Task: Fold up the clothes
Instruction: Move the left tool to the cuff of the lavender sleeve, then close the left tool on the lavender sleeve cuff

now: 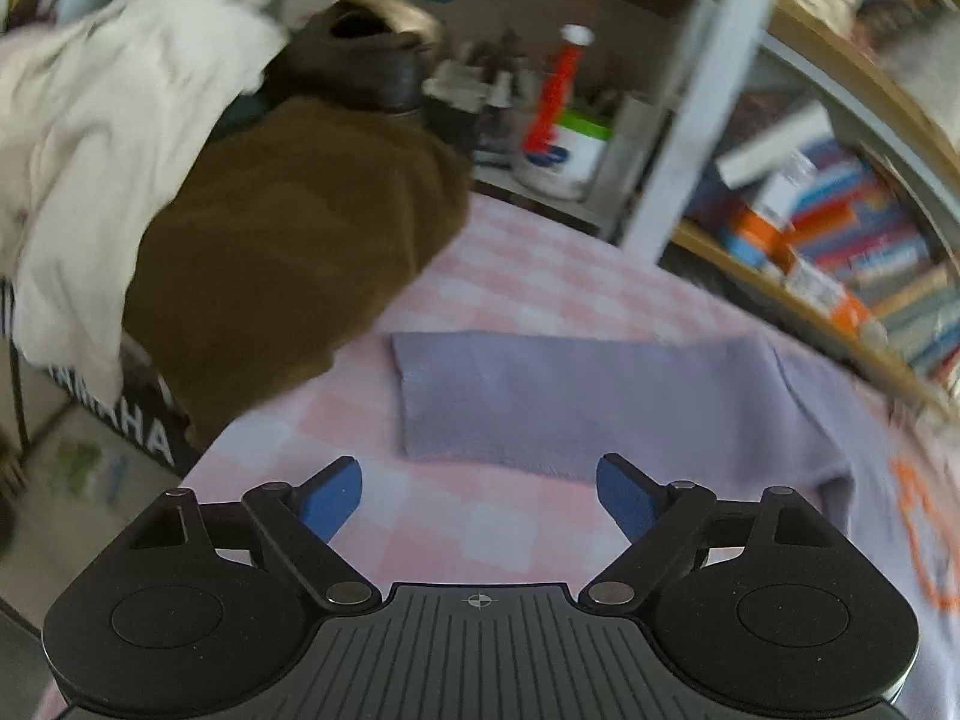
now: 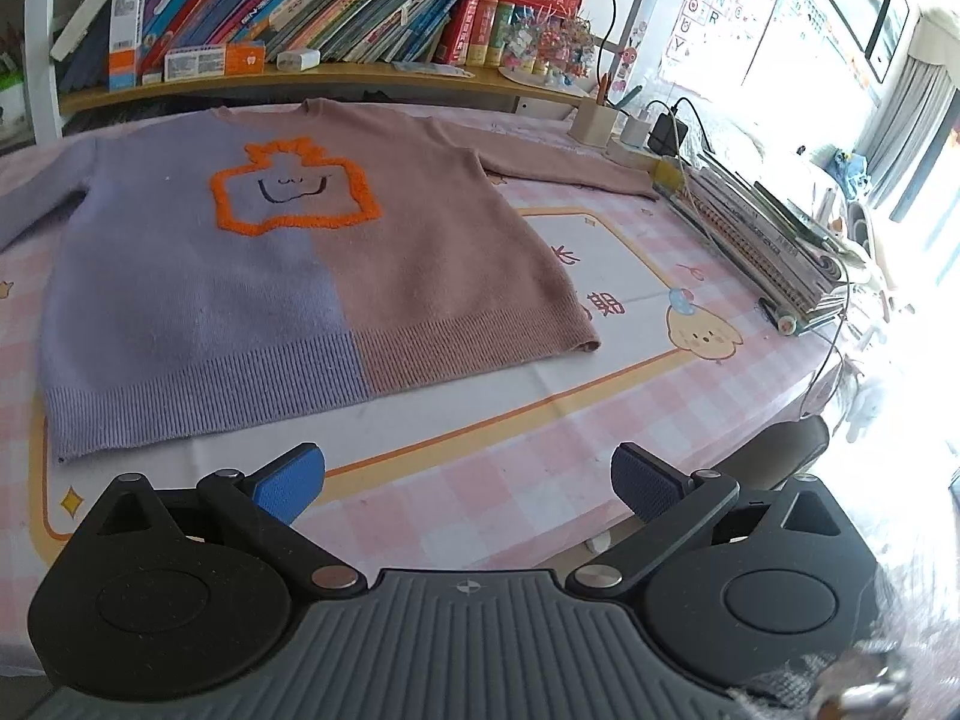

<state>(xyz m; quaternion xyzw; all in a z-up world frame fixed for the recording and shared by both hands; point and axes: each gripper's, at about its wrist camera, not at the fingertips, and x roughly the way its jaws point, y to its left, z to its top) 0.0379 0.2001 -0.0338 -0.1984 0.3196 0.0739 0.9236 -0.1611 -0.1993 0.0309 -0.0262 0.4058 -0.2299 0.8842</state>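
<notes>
A knit sweater (image 2: 288, 252), half lilac and half dusty pink with an orange outlined figure on the chest, lies flat and face up on the pink checked tablecloth (image 2: 480, 480). Its lilac sleeve (image 1: 570, 402) stretches out to the side in the left wrist view. My left gripper (image 1: 479, 501) hovers open just short of that sleeve's cuff, nothing between its blue pads. My right gripper (image 2: 468, 483) is open over the cloth, in front of the sweater's hem and apart from it.
A brown garment (image 1: 288, 258) and a white one (image 1: 114, 120) hang off the table's left end. A bookshelf (image 2: 300, 18) runs along the back edge. Stacked books (image 2: 762, 228), a charger and a pen cup (image 2: 594, 120) crowd the right side.
</notes>
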